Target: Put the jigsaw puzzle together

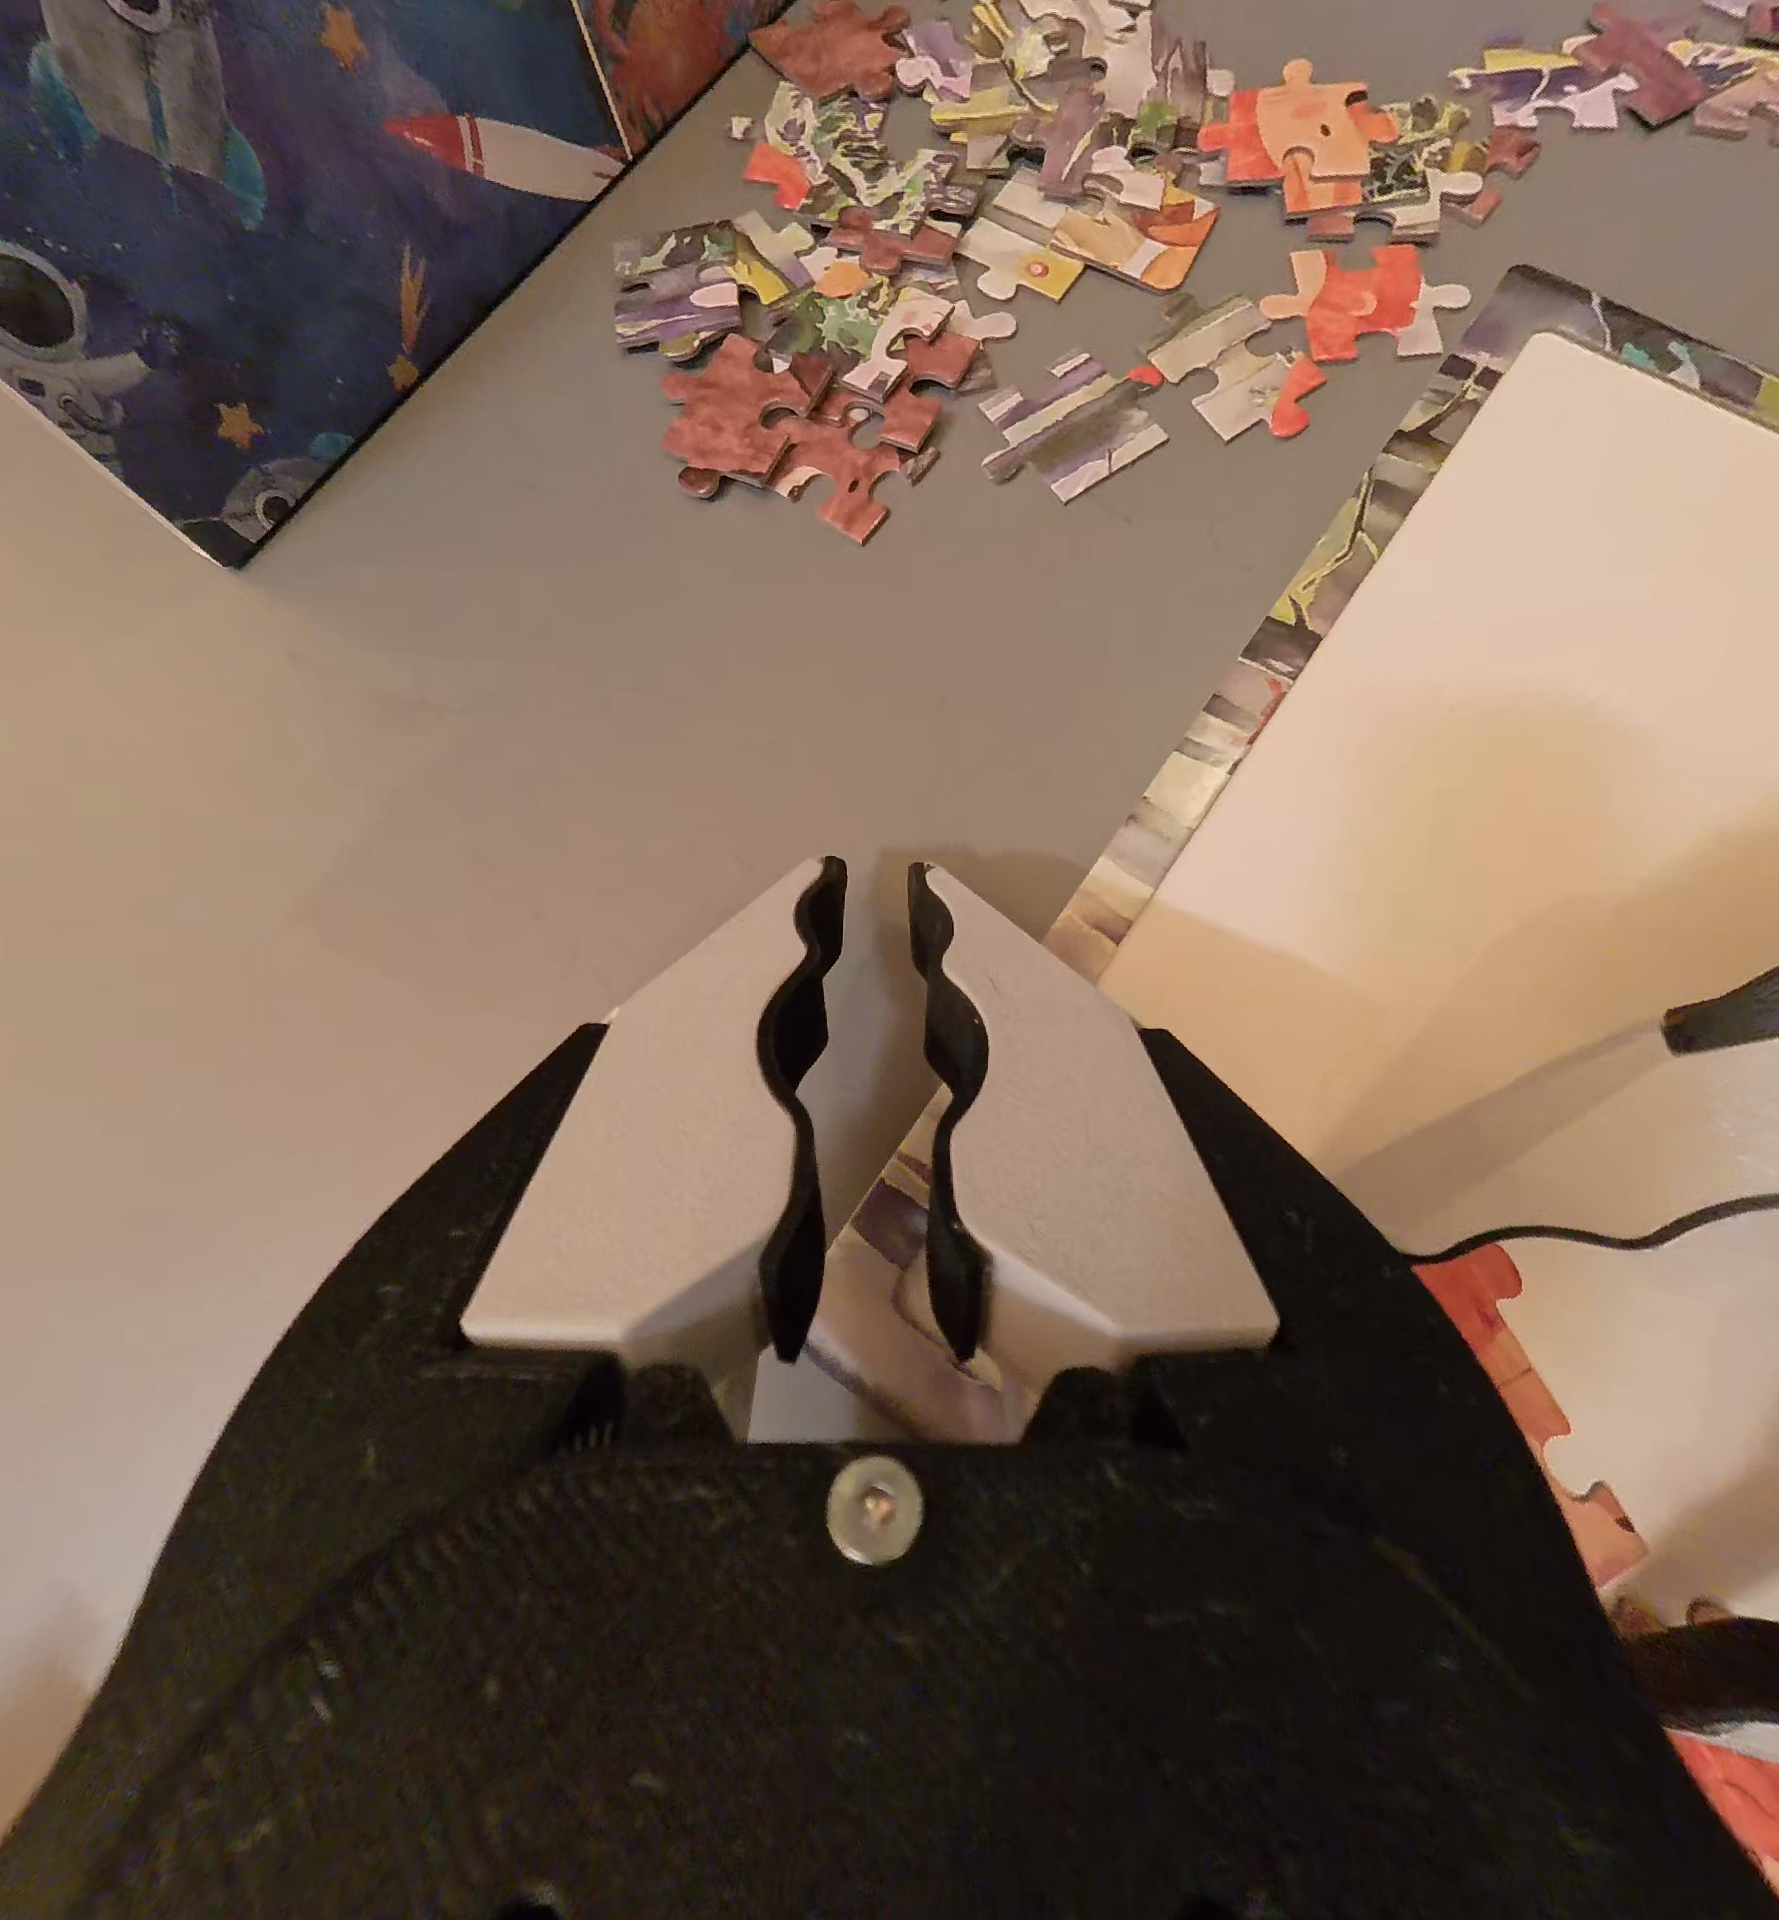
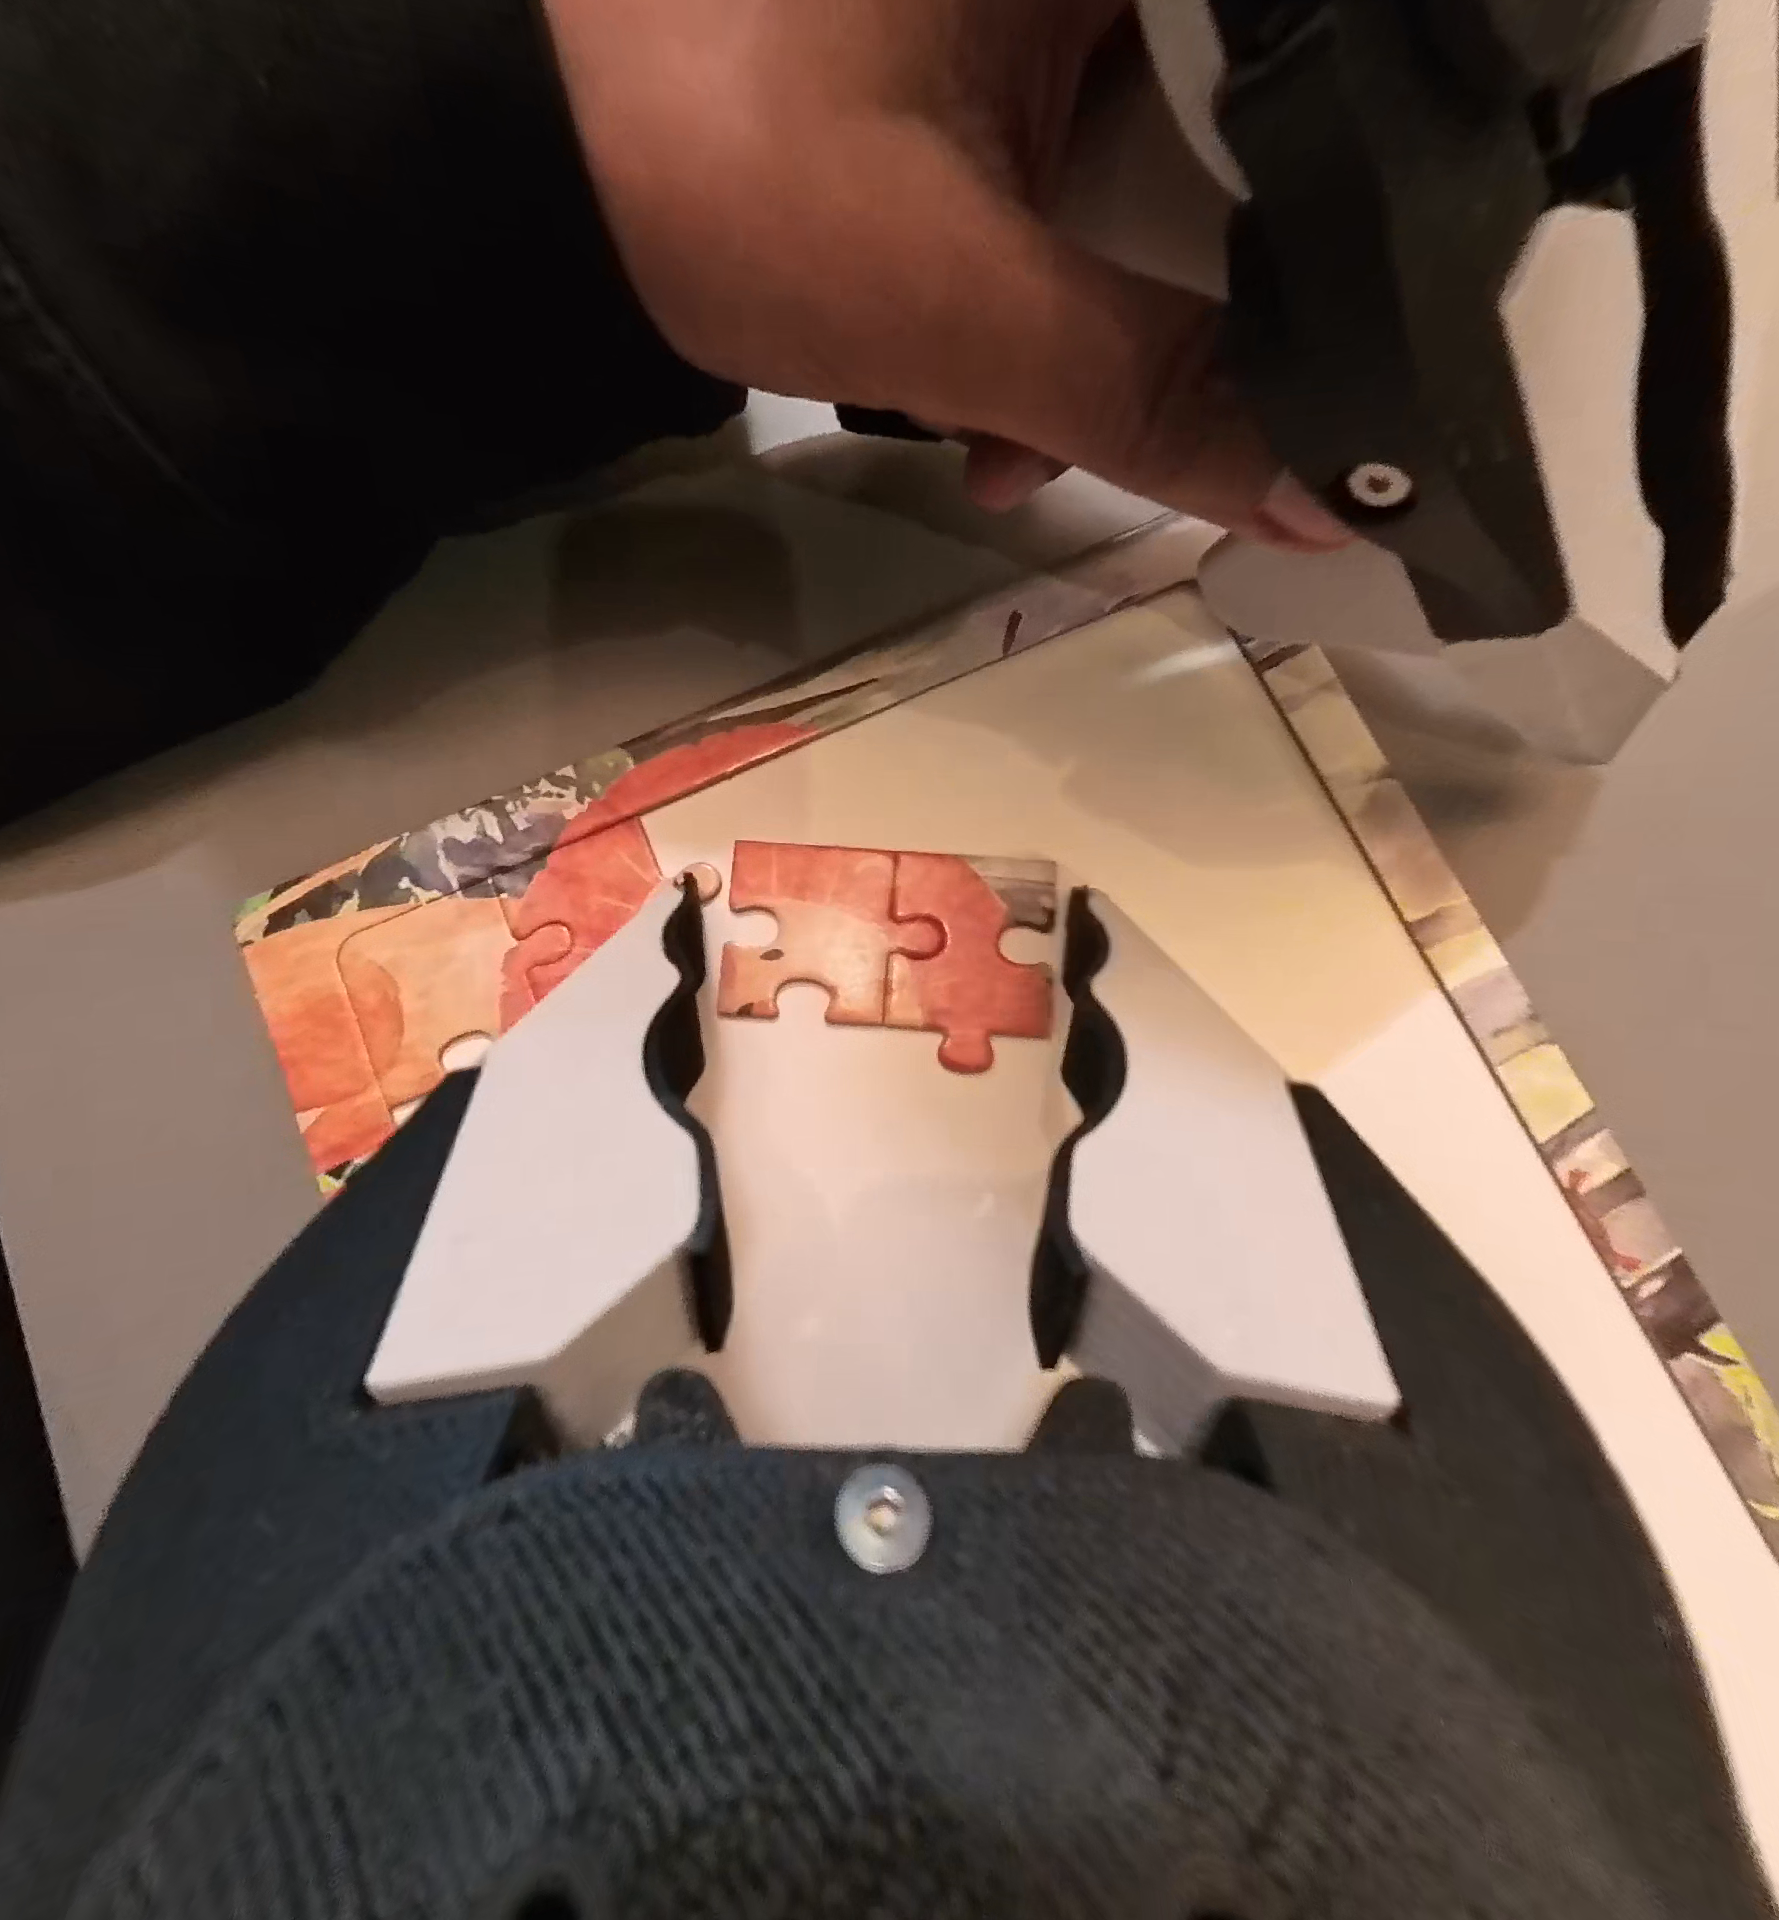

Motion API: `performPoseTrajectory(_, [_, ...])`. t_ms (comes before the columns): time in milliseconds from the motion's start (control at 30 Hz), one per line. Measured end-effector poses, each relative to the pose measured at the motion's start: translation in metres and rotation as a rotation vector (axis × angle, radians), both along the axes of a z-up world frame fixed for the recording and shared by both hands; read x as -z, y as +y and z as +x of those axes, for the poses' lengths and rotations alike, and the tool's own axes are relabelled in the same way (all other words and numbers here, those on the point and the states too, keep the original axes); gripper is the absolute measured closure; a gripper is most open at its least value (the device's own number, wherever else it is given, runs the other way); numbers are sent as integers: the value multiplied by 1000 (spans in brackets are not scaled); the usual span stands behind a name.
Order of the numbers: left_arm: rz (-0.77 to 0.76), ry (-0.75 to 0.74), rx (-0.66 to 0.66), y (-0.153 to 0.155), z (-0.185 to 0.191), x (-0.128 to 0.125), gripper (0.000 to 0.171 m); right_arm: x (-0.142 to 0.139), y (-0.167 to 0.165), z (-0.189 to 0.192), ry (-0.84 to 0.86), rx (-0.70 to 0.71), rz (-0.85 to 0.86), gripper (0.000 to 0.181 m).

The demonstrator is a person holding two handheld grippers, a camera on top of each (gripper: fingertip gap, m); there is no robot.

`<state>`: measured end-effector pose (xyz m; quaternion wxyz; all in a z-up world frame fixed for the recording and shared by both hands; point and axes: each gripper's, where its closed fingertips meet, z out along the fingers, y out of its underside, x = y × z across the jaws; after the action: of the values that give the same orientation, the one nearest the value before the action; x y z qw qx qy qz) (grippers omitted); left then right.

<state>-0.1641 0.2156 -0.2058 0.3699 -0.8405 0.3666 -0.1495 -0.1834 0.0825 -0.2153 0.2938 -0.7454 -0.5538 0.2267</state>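
Observation:
My right gripper point(image 2: 885, 888) is open, low over the white puzzle board point(image 2: 1124, 748). Two joined orange pieces point(image 2: 890, 945) lie flat on the board between its fingertips, not gripped. To their left, several orange pieces point(image 2: 397, 987) sit fitted in the board's corner. My left gripper point(image 1: 877, 873) hovers over the grey table beside the board's printed border point(image 1: 1228, 727). Its jaws are nearly closed with a thin gap and nothing between them. It also shows in the right wrist view point(image 2: 1487, 468), held by a hand point(image 2: 916, 260). Loose pieces point(image 1: 916, 260) lie in a pile far ahead.
A puzzle box with a space picture point(image 1: 189, 208) stands at the far left of the table. More loose pieces point(image 1: 1695, 73) lie at the far right. A thin black cable point(image 1: 1591, 1216) crosses the board. A dark sleeve point(image 2: 241, 312) fills the upper left.

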Motion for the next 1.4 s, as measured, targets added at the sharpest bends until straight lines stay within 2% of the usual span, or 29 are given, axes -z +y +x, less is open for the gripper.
performPoseTrajectory(67, [0, 0, 0, 0, 0, 0, 160, 0, -1, 0, 1, -14, 7, 120])
performPoseTrajectory(567, [-2, -1, 0, 0, 0, 1, 160, -6, 3, -1, 22, -36, 29, 121])
performPoseTrajectory(700, [-4, 0, 1, 0, 0, 2, 160, -13, -10, -12, 59, -105, 12, 122])
performPoseTrajectory(900, [-7, 1, 1, 0, 0, 3, 160, -5, -14, -17, -18, -219, 102, 121])
performPoseTrajectory(1100, [-9, 2, 1, 0, -1, 4, 160, -5, -18, -21, -53, -344, 105, 121])
performPoseTrajectory(1267, [-12, 4, 0, 1, -1, 5, 160, -5, -17, -24, -58, -403, 102, 121])
performPoseTrajectory(1400, [-15, -5, -3, 1, -2, 4, 160, -4, -15, -22, -61, -419, 103, 114])
